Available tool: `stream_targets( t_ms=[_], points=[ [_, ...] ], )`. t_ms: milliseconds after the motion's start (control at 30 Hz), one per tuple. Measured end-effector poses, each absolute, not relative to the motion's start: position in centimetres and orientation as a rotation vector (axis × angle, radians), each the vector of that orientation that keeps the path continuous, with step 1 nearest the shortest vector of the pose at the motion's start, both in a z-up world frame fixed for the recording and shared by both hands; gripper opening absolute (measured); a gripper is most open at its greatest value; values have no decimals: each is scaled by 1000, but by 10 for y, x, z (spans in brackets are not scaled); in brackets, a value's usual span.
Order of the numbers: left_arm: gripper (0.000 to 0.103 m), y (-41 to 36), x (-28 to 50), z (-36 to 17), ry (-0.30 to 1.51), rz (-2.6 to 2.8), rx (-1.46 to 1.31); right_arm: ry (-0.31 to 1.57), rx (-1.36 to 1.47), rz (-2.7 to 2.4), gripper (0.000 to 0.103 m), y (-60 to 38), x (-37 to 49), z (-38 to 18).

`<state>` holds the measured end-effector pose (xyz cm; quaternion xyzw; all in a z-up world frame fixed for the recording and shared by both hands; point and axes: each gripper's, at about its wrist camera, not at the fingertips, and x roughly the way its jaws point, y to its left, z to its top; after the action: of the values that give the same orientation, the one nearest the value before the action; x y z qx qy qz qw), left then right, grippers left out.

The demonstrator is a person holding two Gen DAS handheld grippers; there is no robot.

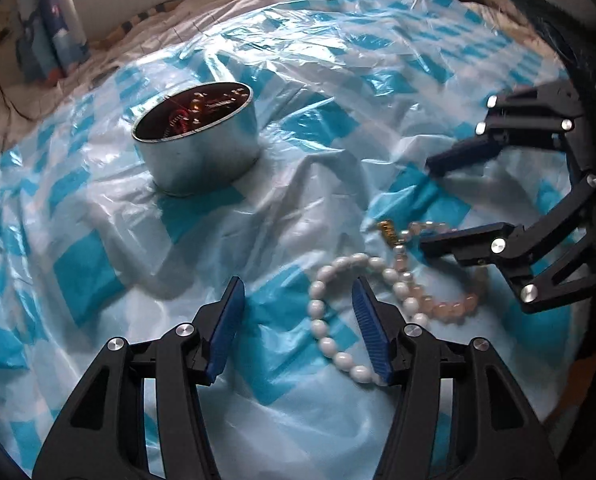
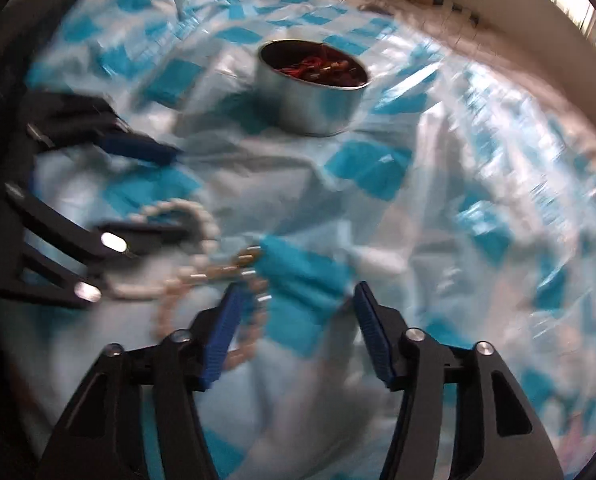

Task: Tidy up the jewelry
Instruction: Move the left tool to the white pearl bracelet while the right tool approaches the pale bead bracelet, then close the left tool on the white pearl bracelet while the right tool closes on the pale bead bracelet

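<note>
Two bead bracelets are seen lying on a crinkled blue-and-white checked plastic sheet (image 1: 298,208): a white bracelet (image 1: 326,320) and a pink bracelet (image 1: 454,304), overlapping where their loops meet, with a small gold piece (image 1: 388,230) beside them. The left gripper (image 1: 298,312) is held open above the white bracelet, one blue pad (image 1: 372,336) placed inside the loop, nothing pressed between the pads. The right gripper (image 2: 298,320) is likewise held open, its pad (image 2: 223,336) set over the pink bracelet's beads, with nothing clamped; that view is blurred. A round metal tin (image 1: 197,140) is stood farther back on the sheet, well apart from the bracelets, and red and gold pieces are seen inside it
</note>
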<state>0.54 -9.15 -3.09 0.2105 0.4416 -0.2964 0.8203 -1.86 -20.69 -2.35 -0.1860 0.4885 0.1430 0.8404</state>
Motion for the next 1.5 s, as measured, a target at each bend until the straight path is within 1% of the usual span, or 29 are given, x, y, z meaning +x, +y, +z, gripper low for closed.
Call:
stream_targets(
  t_ms=[67, 200, 333, 400, 433, 500, 600, 633, 667, 700, 800, 833, 867, 900, 933, 1000, 1033, 1067, 1233, 1367, 1500],
  points=[
    [55, -86, 11, -29, 924, -577, 459, 1007, -418, 248, 63, -209, -15, -23],
    [54, -62, 28, -21, 884, -404, 471, 963, -303, 182, 63, -229, -8, -6],
    [54, -42, 37, -14, 899, -415, 382, 1026, -154, 339, 62, -230, -7, -4],
    [54, -40, 36, -14, 908, -456, 351, 1057, -152, 370, 56, -225, -6, -11],
    [54, -42, 34, -15, 910, -470, 347, 1065, -154, 376, 51, -222, -6, -14],
    [54, -44, 33, -17, 918, -484, 349, 1070, -154, 381, 47, -219, -6, -17],
    [54, -50, 34, -23, 942, -509, 331, 1078, -150, 392, 38, -219, -8, -18],
    [54, -51, 33, -25, 950, -523, 323, 1079, -150, 399, 33, -219, -8, -18],
    [50, -51, 34, -25, 955, -536, 309, 1082, -157, 403, 31, -218, -9, -18],
    [44, -50, 34, -25, 960, -546, 297, 1091, -169, 396, 31, -219, -8, -20],
    [35, -48, 35, -25, 973, -565, 257, 1104, -160, 381, 26, -221, -2, -23],
    [34, -45, 37, -27, 984, -569, 237, 1103, -162, 378, 23, -221, -3, -23],
    [32, -45, 39, -28, 991, -568, 227, 1101, -165, 376, 15, -221, -3, -23],
    [27, -43, 40, -29, 1000, -572, 212, 1096, -161, 378, 11, -221, -4, -22],
    [25, -41, 41, -30, 1010, -584, 189, 1091, -154, 381, 8, -221, -4, -21],
    [11, -40, 42, -29, 1012, -599, 168, 1069, -105, 389, 8, -225, -2, -15],
    [10, -40, 42, -28, 1008, -599, 168, 1056, -74, 397, 8, -228, -2, -11],
    [7, -40, 42, -25, 998, -600, 163, 1041, -45, 403, 8, -231, -1, -7],
    [7, -31, 45, -12, 962, -601, 107, 987, 86, 450, 8, -241, 4, 8],
    [7, -27, 48, -11, 956, -585, 108, 981, 103, 454, 8, -241, 6, 9],
    [7, -30, 52, -24, 1003, -559, 146, 1022, 87, 459, 8, -237, 11, 0]
  ],
)
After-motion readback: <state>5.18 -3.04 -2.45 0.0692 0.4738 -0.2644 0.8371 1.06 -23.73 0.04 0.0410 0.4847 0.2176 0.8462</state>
